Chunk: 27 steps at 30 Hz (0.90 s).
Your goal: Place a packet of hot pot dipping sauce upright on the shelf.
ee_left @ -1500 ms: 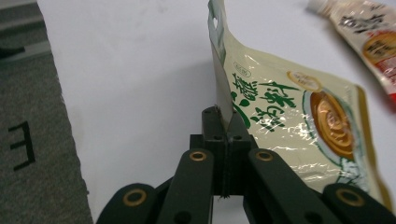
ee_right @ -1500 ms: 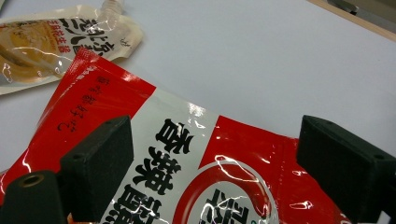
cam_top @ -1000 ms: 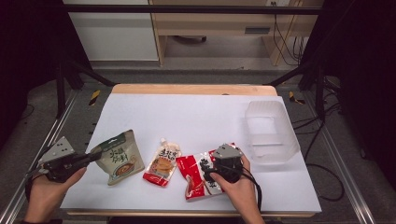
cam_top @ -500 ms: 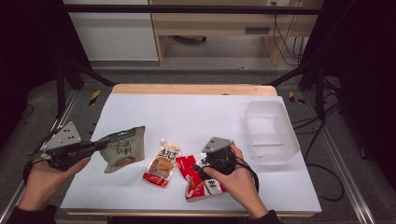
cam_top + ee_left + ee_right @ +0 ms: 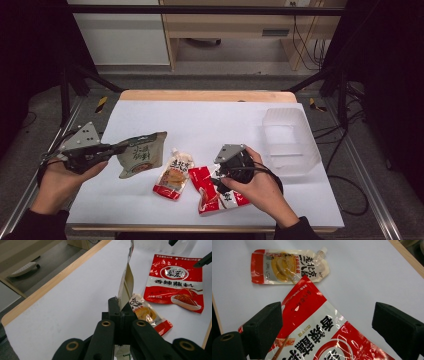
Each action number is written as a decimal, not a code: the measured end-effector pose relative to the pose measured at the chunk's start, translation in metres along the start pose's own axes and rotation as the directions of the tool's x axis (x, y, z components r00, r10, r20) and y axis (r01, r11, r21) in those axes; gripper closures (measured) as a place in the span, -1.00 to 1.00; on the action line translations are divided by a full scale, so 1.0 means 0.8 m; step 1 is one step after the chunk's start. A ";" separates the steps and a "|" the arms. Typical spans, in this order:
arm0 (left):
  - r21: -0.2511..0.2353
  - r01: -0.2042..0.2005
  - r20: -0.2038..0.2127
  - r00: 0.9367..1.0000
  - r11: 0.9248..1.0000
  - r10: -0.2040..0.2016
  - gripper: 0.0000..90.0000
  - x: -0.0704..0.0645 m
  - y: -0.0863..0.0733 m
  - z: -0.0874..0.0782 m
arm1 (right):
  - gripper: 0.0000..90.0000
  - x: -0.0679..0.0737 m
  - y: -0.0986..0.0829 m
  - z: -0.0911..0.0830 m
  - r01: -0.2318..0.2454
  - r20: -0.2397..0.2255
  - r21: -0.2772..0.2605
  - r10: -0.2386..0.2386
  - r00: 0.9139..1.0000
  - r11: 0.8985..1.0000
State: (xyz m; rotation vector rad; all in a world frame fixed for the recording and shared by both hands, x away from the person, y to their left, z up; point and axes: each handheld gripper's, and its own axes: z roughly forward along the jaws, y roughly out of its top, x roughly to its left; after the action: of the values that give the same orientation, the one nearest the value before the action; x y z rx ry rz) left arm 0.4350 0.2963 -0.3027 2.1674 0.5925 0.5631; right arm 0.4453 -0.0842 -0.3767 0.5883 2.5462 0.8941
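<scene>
the table top point(image 5: 210, 125) is showing plain white with a pale wood edge. the grey-green pouch point(image 5: 140, 155) is carrying dark lettering on a cream panel. the spouted pouch point(image 5: 174, 173) is showing cream, yellow in the middle and a red band at its foot. the red packet point(image 5: 324, 340) is wearing white panels with black characters. the bin point(image 5: 289, 140) is looking frosted clear. both grippers' jaws are showing black.

Black two-jaw grippers, left gripper point(image 5: 117, 148) and right gripper point(image 5: 218, 181), grey three-cornered top plates, brass-ringed pivots, dark sleeves.
</scene>
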 end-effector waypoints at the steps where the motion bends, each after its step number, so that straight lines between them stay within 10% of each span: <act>1: 0.000 0.000 0.000 1.000 1.000 0.000 1.00 0.000 0.000 0.000 | -0.78 0.000 0.000 0.000 0.000 0.000 0.000 0.000 1.000 1.000; 27: 0.000 -0.154 0.156 0.976 0.988 0.152 1.00 -0.064 0.058 0.065 | -0.25 -0.010 0.077 -0.040 0.132 -0.069 -0.018 -0.133 0.989 0.991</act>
State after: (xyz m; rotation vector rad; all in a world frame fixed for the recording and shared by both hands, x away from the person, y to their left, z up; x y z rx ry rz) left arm 0.4342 0.2096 -0.3058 2.2563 0.3475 0.4667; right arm 0.4528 -0.0599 -0.3114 0.3849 2.6044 0.8990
